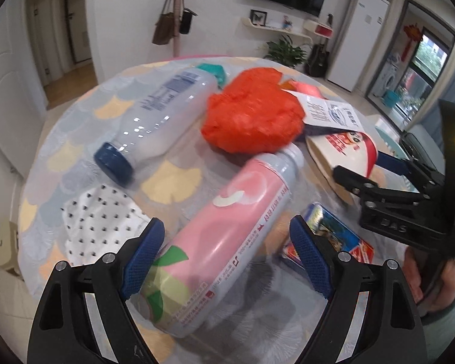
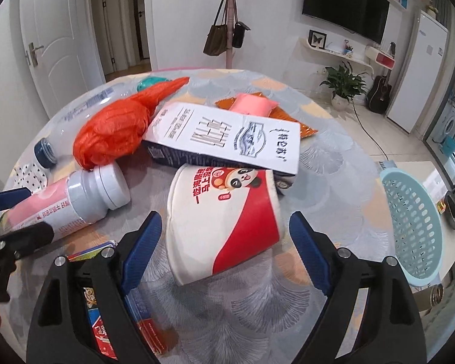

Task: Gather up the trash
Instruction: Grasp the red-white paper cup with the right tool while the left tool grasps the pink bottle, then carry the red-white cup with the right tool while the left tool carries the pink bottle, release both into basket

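Your left gripper (image 1: 226,254) fills the bottom of the left wrist frame, blue-padded fingers (image 1: 142,254) spread wide on either side of a pink bottle (image 1: 224,233) that lies on its side on the round desk (image 1: 179,182); the left pad sits at the bottle's base, the right pad stands apart from it. A polka-dot cloth (image 1: 97,224) lies at lower left and a colourful flat packet (image 1: 333,233) at lower right, just behind the right finger. Toward frame centre, a clear bottle with a blue cap (image 1: 157,121) lies at left and a crumpled orange plastic bag (image 1: 251,112) touches the pink bottle's white cap. At the right edge your right gripper (image 1: 385,166) reaches in beside the paper bowl (image 1: 345,151).

In the right wrist frame, your right gripper (image 2: 226,251) likewise holds its fingers (image 2: 306,251) open, flanking a red-and-white paper bowl (image 2: 224,221) tipped on its side without touching it. A white milk carton (image 2: 227,136) rests across the bowl's far edge, against the orange plastic bag (image 2: 115,130) at left. The pink bottle (image 2: 75,203) lies at left, your left gripper (image 2: 9,212) around its lower end. Beyond the carton, a pink sachet (image 2: 253,104) sits on an orange wrapper (image 2: 306,129). A pale blue perforated basket (image 2: 415,221) stands off the desk at right.
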`<state>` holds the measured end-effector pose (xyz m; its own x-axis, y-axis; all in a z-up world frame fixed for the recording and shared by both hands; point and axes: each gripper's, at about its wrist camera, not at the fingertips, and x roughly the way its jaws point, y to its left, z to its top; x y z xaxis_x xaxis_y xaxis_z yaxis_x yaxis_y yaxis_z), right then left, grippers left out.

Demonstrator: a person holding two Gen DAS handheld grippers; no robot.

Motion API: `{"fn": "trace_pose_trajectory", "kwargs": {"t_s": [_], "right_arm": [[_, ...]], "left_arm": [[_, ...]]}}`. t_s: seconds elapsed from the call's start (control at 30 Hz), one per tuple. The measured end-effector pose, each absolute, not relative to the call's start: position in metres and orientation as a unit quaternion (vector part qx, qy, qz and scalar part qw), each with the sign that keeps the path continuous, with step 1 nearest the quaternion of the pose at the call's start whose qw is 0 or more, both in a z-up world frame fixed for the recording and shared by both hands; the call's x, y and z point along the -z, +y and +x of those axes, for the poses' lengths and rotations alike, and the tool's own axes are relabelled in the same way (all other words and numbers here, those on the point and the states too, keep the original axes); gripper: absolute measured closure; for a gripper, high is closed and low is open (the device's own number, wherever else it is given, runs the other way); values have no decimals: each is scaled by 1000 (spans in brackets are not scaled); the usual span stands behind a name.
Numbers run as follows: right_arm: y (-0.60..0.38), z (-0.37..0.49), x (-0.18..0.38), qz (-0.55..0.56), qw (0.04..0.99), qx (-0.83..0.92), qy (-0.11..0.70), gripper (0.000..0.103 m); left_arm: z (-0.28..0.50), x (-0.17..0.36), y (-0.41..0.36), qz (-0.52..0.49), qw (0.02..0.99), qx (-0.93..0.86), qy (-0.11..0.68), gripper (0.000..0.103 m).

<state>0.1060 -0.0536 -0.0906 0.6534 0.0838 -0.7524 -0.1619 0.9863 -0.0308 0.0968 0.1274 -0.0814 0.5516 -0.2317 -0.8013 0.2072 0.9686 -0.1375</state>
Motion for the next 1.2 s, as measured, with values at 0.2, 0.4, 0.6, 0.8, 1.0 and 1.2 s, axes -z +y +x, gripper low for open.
{"fn": "trace_pose_trajectory", "kwargs": {"t_s": [0.2, 0.4, 0.6, 0.8, 1.0, 1.2], "right_arm": [[-50, 111, 97, -57, 905, -61, 418, 21], [-50, 111, 96, -62, 907, -57, 413, 28], [-59, 103, 92, -42, 911, -69, 404, 29], [-75, 95, 82, -17, 915, -77, 395, 29], [-91, 87, 65, 2, 923, -71, 378, 29], [-110, 81, 47, 17, 932, -61, 356, 29]], "left_arm": [[103, 87, 120, -9, 870, 119, 478, 22], [107, 95, 109, -7, 859, 120, 498, 37], [98, 94, 105, -25, 861, 135, 489, 56], [84, 81, 102, -49, 875, 155, 457, 57], [76, 58, 91, -64, 884, 180, 427, 57], [77, 38, 73, -65, 892, 195, 402, 57]]}}
